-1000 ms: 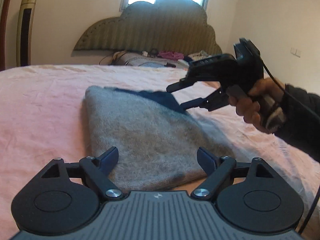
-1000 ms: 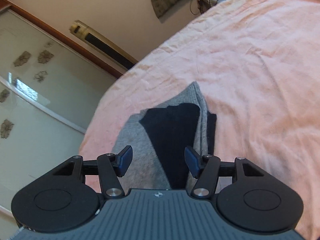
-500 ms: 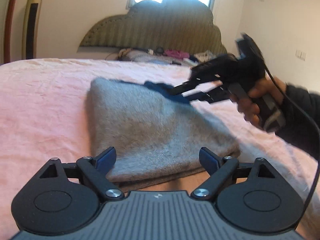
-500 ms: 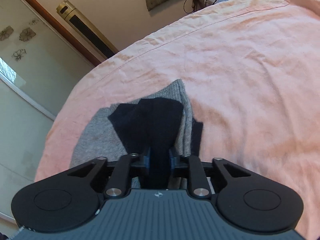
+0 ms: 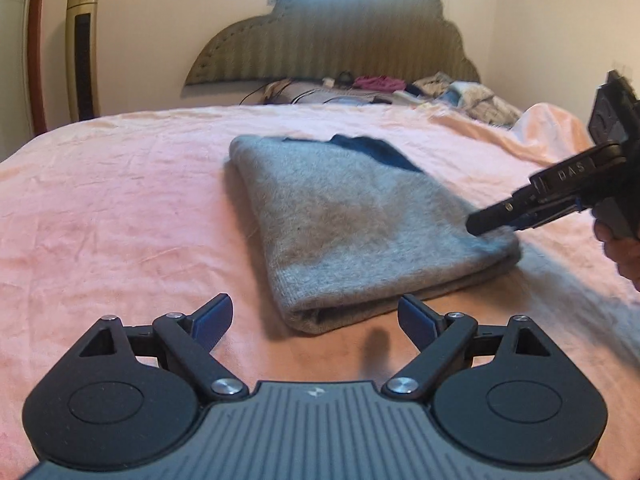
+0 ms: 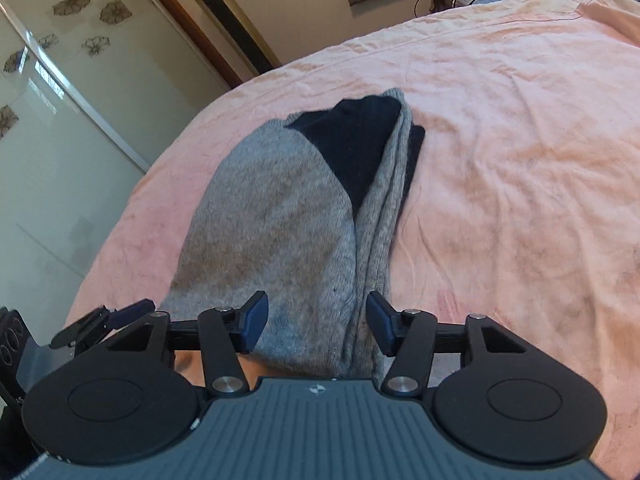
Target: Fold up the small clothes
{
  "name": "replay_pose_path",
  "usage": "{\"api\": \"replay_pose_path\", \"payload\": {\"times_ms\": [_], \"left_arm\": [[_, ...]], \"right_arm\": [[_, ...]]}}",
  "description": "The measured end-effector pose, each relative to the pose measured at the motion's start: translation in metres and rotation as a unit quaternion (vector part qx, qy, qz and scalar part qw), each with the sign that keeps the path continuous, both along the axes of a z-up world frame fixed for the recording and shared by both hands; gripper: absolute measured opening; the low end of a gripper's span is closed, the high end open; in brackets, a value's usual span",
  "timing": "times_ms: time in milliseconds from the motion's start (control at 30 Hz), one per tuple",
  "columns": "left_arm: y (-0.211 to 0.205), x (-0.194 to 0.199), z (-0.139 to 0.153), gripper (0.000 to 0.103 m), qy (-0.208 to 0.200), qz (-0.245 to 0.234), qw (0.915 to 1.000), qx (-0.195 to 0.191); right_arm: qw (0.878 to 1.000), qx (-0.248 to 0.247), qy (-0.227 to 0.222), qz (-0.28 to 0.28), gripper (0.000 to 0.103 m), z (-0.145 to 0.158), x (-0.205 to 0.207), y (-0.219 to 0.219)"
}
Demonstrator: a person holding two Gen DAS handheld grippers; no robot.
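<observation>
A wide bed under a rumpled pink sheet fills both views, its scalloped, striped headboard standing against the far wall below a bright window. A gold tower fan stands by the wall to the left of the bed, and a heap of bedding and cables lies at the headboard end.

Near the middle of the sheet lies the grey knitted garment, folded into a thick oblong of several layers, fuzzy in texture and with faint brownish patches on top. A dark navy part of it shows at the far end, partly tucked between the grey layers.

The left tongs hover wide apart just short of the garment's near folded edge, with nothing between the blue pads. The right tongs sit at the garment's right end; the jaws are closing with grey knit between them, the pads not yet pressing on it. The letters "DAS" read on the side of the right tongs in the left wrist view.
</observation>
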State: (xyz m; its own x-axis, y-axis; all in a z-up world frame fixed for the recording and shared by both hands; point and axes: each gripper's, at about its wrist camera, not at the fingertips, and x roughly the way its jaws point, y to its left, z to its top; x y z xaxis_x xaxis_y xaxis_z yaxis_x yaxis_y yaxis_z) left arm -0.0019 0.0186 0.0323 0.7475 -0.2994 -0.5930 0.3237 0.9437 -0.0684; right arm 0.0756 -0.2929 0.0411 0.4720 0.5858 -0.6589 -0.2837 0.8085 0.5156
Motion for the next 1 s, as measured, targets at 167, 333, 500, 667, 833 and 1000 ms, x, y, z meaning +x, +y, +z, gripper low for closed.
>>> {"api": "replay_pose_path", "payload": {"times_ms": [167,333,500,667,833,1000], "left_arm": [[0.007,0.009,0.000,0.008,0.008,0.016,0.9997,-0.015],[0.014,0.000,-0.006,0.007,0.009,0.016,0.9998,-0.005],[0.043,-0.006,0.019,0.020,0.037,-0.023,0.9923,-0.116],[0.092,0.031,-0.001,0.078,0.141,0.029,0.9288,-0.342],[0.072,0.072,-0.032,0.042,0.220,0.031,0.8959,-0.385],[0.056,0.070,-0.023,0.011,0.224,0.021,0.9144,-0.337]], "right_arm": [[1.000,0.011,-0.013,0.012,0.015,0.007,-0.001,0.000],[0.999,-0.023,-0.008,0.024,0.012,-0.011,-0.009,-0.003],[0.998,0.069,-0.005,-0.015,0.072,0.014,-0.007,-0.032],[0.991,0.113,0.076,-0.006,0.079,-0.010,0.006,-0.045],[0.976,0.180,0.121,0.003,0.066,-0.036,0.020,-0.030],[0.986,0.128,0.108,0.024,0.020,-0.032,0.014,-0.023]]}}
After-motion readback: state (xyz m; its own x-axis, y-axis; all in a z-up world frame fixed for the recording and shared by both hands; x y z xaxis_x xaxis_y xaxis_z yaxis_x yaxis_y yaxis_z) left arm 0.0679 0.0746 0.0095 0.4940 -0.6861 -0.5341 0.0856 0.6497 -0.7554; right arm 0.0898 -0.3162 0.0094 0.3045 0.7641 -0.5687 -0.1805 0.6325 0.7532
